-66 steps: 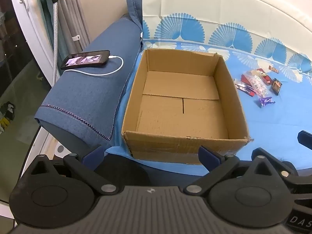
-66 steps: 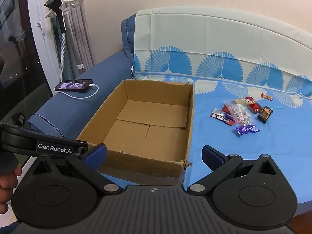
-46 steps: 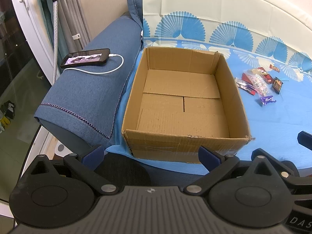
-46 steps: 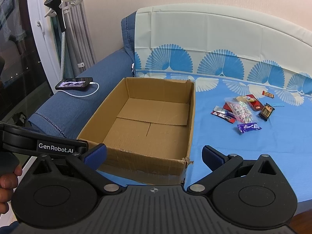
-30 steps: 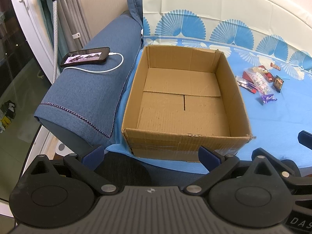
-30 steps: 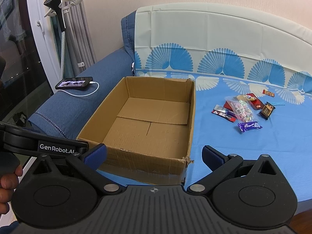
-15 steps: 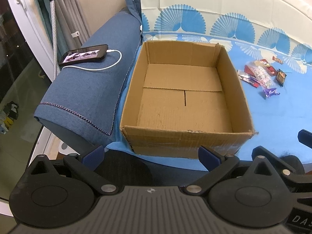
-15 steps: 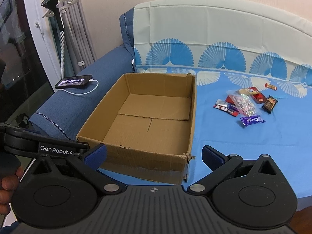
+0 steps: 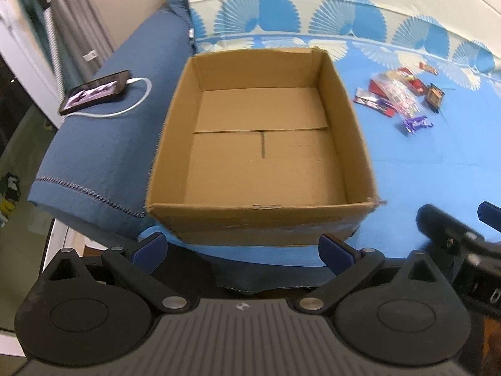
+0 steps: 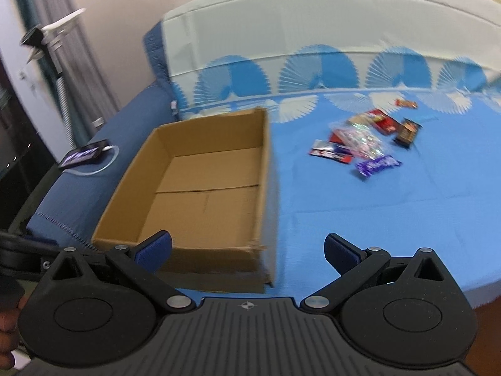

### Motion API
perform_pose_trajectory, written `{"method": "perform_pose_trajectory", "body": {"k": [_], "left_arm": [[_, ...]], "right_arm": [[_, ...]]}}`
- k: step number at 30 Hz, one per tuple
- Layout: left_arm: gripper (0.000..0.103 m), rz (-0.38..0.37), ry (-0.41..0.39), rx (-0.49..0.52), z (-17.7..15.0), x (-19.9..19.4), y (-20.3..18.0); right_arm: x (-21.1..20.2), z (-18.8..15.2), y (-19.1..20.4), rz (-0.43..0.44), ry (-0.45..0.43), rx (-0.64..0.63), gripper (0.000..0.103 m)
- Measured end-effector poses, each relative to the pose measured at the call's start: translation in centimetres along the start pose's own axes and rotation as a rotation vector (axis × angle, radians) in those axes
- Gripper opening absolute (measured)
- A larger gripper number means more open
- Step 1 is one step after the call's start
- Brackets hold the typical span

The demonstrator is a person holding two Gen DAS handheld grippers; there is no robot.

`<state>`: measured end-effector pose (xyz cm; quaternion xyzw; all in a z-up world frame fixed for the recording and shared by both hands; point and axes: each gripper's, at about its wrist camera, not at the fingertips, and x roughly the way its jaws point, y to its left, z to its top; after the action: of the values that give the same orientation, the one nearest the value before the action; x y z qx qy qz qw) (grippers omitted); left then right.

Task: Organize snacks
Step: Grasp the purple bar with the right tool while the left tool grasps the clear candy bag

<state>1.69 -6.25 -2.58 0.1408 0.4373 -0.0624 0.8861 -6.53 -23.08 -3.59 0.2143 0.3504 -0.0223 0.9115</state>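
On the blue sheet (image 9: 422, 181) covering the seat, an open cardboard box (image 9: 261, 144) sits upright beside the blue armrest (image 9: 103, 144), with nothing inside it. Its near wall is torn at the right corner. The snacks (image 10: 363, 144) lie in a loose cluster on the sheet to the right of the box, well apart from it: a purple wrapper (image 10: 377, 164) nearest the camera, a clear bag of small sweets (image 10: 360, 138) touching a red-and-white bar (image 10: 332, 152), a red packet (image 10: 383, 122) behind them, a dark brown packet (image 10: 407, 131) to the right, and a small red sweet (image 10: 405, 103) farthest back. A phone (image 9: 95, 92) with a white cable (image 9: 131, 103) rests on the armrest.

The left gripper (image 9: 241, 246) hangs in front of the box's near wall, its blue-tipped fingers spread wide and holding nothing. The right gripper (image 10: 247, 249) hangs near the box's front right corner, its fingers likewise spread wide and empty; the right wrist view is blurred. A hand (image 10: 9, 329) shows at the lower left edge of that view.
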Motion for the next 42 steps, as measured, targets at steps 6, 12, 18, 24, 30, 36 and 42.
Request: {"method": "perform_pose_trajectory", "body": {"k": [6,12,18,24,30,36,42], "left_arm": [[0.103,-0.035,0.066,0.06,1.2,1.1,-3.7],[0.103,-0.06,0.12,0.145,3.5,3.5,-8.3],[0.103,-0.099,0.174,0.205,7.3,6.7,-13.4],[0.103,-0.109,0.179,0.208,12.5,10.5,-18.4],[0.103,-0.053,0.094,0.195,18.1,12.9,-21.0],[0.103,-0.02,0.05,0.185,22.6,15.3,-22.1],[0.103,-0.14,0.157,0.122,24.8,20.8,-24.6]], "right_arm": [[0.5,0.1,-4.7,-0.057,0.007,0.092,0.103],[1.5,0.3,-10.8,-0.154,0.013,0.2,0.103],[3.1,1.1,-17.4,-0.271,0.018,0.3,0.103],[6.4,2.9,-22.8,-0.331,0.026,0.371,0.103],[13.8,6.4,-25.8,-0.283,0.028,0.393,0.103],[24.0,9.9,-26.4,-0.273,0.046,0.354,0.103],[29.5,8.9,-28.0,-0.447,0.136,0.301,0.103]]}}
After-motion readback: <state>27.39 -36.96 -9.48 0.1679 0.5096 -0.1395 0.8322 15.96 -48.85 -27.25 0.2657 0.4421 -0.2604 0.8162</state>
